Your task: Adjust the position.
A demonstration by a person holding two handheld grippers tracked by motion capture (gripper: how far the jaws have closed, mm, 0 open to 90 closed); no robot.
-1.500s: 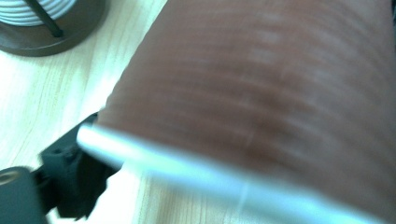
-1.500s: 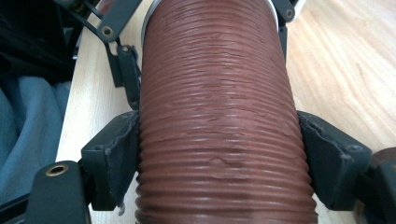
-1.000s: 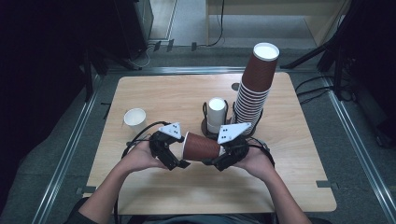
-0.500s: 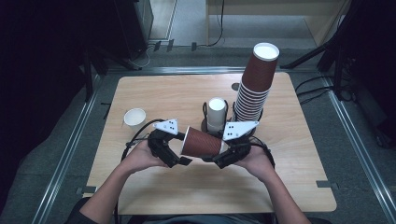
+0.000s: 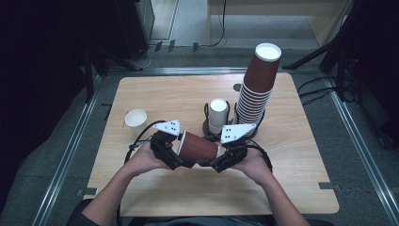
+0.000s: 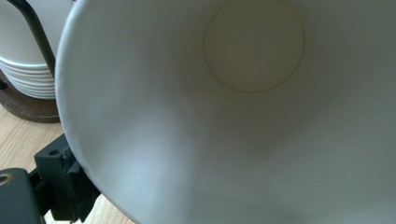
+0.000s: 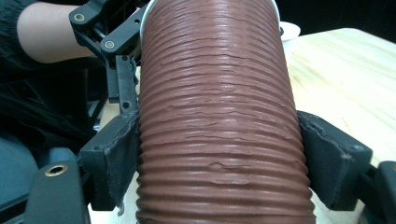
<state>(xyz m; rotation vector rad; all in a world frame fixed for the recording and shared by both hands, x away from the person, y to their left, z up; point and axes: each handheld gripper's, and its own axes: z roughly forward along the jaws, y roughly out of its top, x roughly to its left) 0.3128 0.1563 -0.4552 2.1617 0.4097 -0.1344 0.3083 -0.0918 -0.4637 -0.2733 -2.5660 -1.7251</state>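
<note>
While both hands sit low at the near edge of the wooden table, a brown ribbed paper cup lies on its side in the air between the two grippers, just above the tabletop. Right gripper has its jaws clamped on the cup's ribbed wall, one black pad on each side, seen clearly in the right gripper view on the cup. Left gripper is at the cup's open rim end; its own view looks straight into the white interior with the round bottom disc visible, one black jaw part showing at the lower left outside the rim. Can't tell from these views whether the left jaws are pinching the rim or just sitting at it. Cup mouth faces left gripper, base end toward right gripper. Just beyond the grippers, mid-table: a dark wire cup holder with an upturned white cup stack in it. Touching it on the right, a tall leaning stack of brown ribbed cups, bases up. Well apart to the left, a single white paper cup stands upright, mouth up.
</note>
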